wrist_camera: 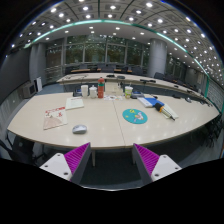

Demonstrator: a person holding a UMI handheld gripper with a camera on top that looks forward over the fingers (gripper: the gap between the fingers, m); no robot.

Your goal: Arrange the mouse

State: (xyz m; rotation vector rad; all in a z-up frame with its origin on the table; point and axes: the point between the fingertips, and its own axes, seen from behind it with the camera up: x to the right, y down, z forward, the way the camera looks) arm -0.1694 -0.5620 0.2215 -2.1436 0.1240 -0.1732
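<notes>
Gripper (111,160) jaws spread wide with nothing held between them, light surface (110,133) just beyond, grey mouse (80,128) resting left of centre, teal round mat (135,116) further right, bottles (100,90) grouped at the far edge

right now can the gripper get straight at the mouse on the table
Probably yes. The mouse lies alone on the table beyond the open gripper, slightly toward the left finger, with nothing between them; the papers lie farther off.

The gripper (111,160) fingers stand apart at lower centre, nothing between them; the grey mouse (79,128) lies on the worktop (100,135) left of a teal mat (134,116)
</notes>
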